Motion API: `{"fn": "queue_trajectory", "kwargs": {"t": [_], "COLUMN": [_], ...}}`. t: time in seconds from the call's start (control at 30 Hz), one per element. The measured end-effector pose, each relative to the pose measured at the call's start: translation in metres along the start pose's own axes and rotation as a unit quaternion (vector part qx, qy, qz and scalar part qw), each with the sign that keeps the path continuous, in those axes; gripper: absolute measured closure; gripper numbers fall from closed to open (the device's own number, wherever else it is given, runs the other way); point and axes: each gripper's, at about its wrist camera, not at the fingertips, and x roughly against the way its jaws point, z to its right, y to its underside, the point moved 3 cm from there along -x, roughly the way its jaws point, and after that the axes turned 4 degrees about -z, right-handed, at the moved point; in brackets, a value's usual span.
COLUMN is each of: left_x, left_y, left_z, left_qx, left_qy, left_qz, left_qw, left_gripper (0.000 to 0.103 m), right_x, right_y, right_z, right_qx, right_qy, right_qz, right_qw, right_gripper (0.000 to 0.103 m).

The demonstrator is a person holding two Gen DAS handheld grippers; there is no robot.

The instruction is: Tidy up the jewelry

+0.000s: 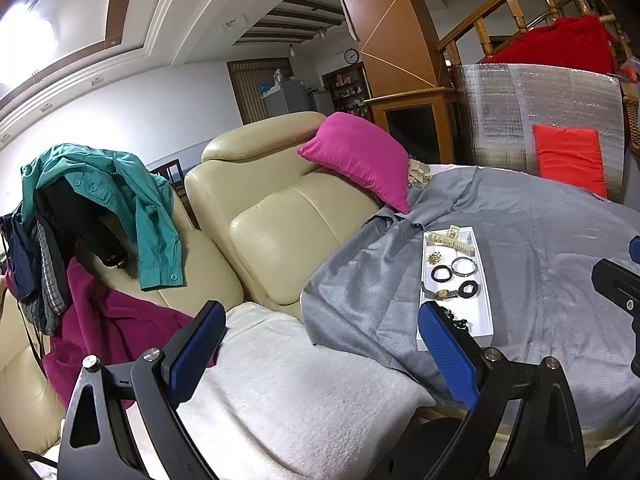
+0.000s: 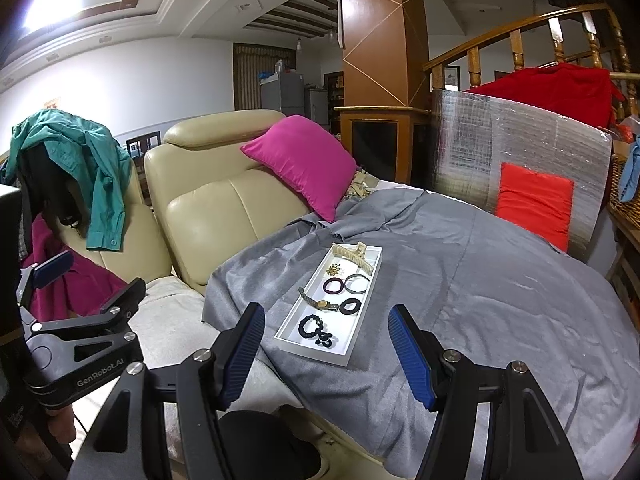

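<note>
A white tray (image 2: 356,334) lies on a grey cloth (image 2: 480,300). It holds a cream claw clip (image 2: 356,258), small gold pieces (image 2: 334,269), a dark hair tie (image 2: 334,286), a silver bangle (image 2: 357,283), a watch (image 2: 320,303), a black scrunchie (image 2: 351,306) and a black bead bracelet (image 2: 316,330). My right gripper (image 2: 326,316) hovers open just short of the tray's near end, gripping nothing. Off to the left, my left gripper (image 1: 320,312) is open and empty over a white blanket (image 1: 280,380). Its right finger hides the near corner of the tray (image 1: 478,316).
Behind the cloth a beige leather sofa (image 2: 208,208) carries a pink cushion (image 2: 304,160). A teal shirt (image 1: 120,200) and a magenta garment (image 1: 104,320) hang at the left. At the right a silver foil board (image 2: 520,144) props up a red cushion (image 2: 536,204).
</note>
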Motion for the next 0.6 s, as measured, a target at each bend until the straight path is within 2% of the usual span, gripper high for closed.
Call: {"fn": "queue_trajectory", "kwargs": {"t": [0.43,0.6], "left_x": [-0.013,-0.024], "left_y": [0.002,0.0], "left_z": [-0.001,0.012], "left_qx": [-0.003,-0.009], "left_qy": [-0.001,0.008], "left_qz": [-0.007,-0.015], "left_qw": [1.0,0.9998], "left_gripper": [0.006,0.006], "right_x": [-0.017,-0.029], "right_y": [-0.005,-0.008], "right_z": [-0.004,0.004], "right_qx": [0.006,0.0], "right_qy": [0.003,0.002], "right_qz": [-0.005,-0.011], "right_qw": [1.0,1.0], "right_gripper": [0.035,0.035]}}
